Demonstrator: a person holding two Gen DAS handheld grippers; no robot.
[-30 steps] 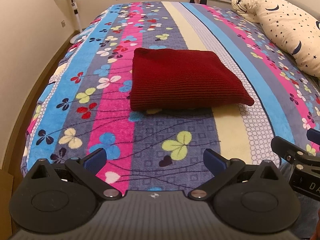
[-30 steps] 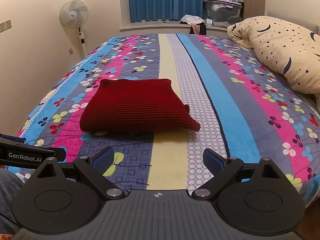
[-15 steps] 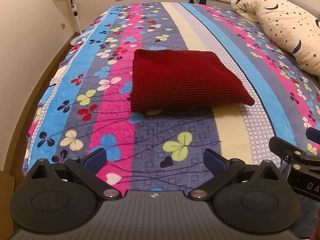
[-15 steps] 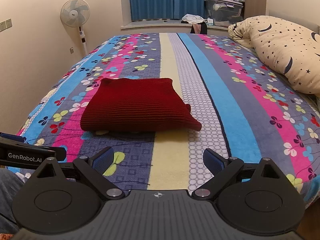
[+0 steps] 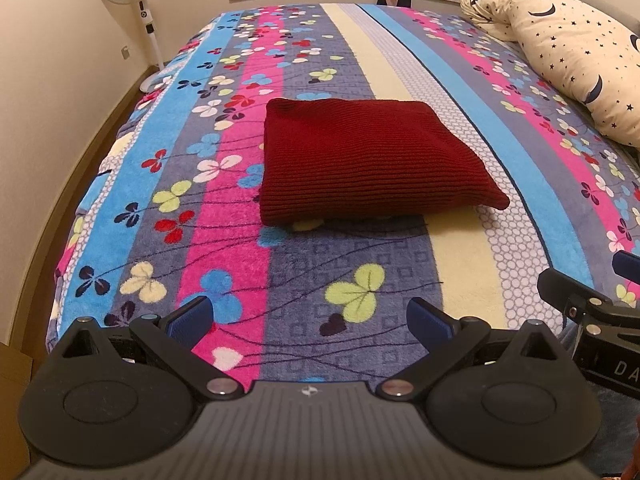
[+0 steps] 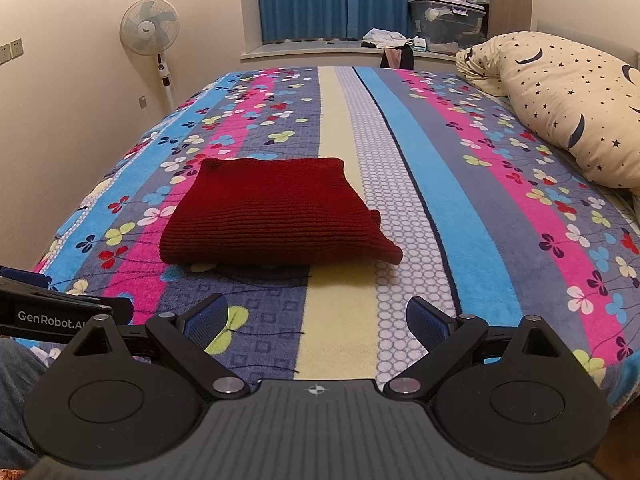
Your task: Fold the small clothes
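Right wrist view takes in the whole room beyond the striped floral blanket (image 6: 440, 168): blue curtains (image 6: 320, 0), a clear storage bin (image 6: 448, 24) and the full pedestal fan (image 6: 149, 32); the left wrist view crops these at the windowsill and looks down more steeply. Compared with a second ago, little differs; only the framing shifts slightly. Star-and-moon pillow (image 5: 572, 56) lies at the right edge. Folded dark red ribbed knit garment (image 5: 368, 160) rests mid-blanket, roughly rectangular, one corner jutting out to the right. Left gripper (image 5: 312, 316) and right gripper (image 6: 318, 318) hover near the blanket's near edge, fingers spread wide, holding nothing.
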